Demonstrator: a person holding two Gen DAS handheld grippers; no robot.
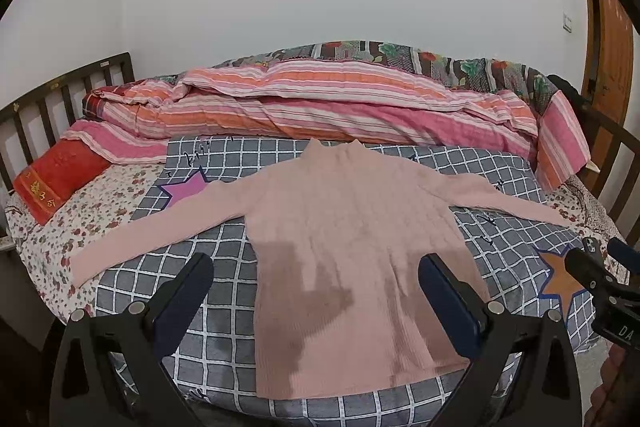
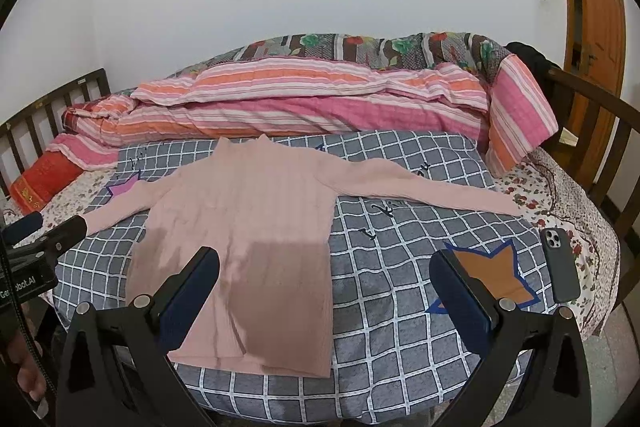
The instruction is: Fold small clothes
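Plainly, the pink sweater (image 1: 352, 227) lies flat and face down or face up (the knit does not tell which) on the grey checked blanket (image 1: 208, 327), both sleeves spread out to the sides and the collar pointing away from both cameras. The left gripper (image 1: 316, 273) hangs above the sweater's lower half with its jaws spread wide and holding nothing; the garment's body fills the gap between them, the hem running below and between the two fingers, and the right-hand finger overlaps the sweater's side edge in the view. A dark shadow of the tool falls on the knit between the jaws. Beyond the left finger, one sleeve stretches off over the flowered sheet (image 1: 48, 251).

The right gripper (image 2: 326, 273) is likewise released, jaws wide apart and empty. From its camera the sweater sits toward the left jaw: that finger stands over the lower body of the garment, while the sweater's side edge falls roughly midway between the jaws. The right jaw stands over bare blanket, just beside an orange star (image 2: 492, 271) printed on it. The other sleeve runs out ahead of the right jaw, well beyond its tip. A dark phone (image 2: 560, 265) lies outside the right jaw, near the blanket's edge. Far ahead of both grippers a striped pink quilt (image 2: 304, 99) is bunched along the bed.
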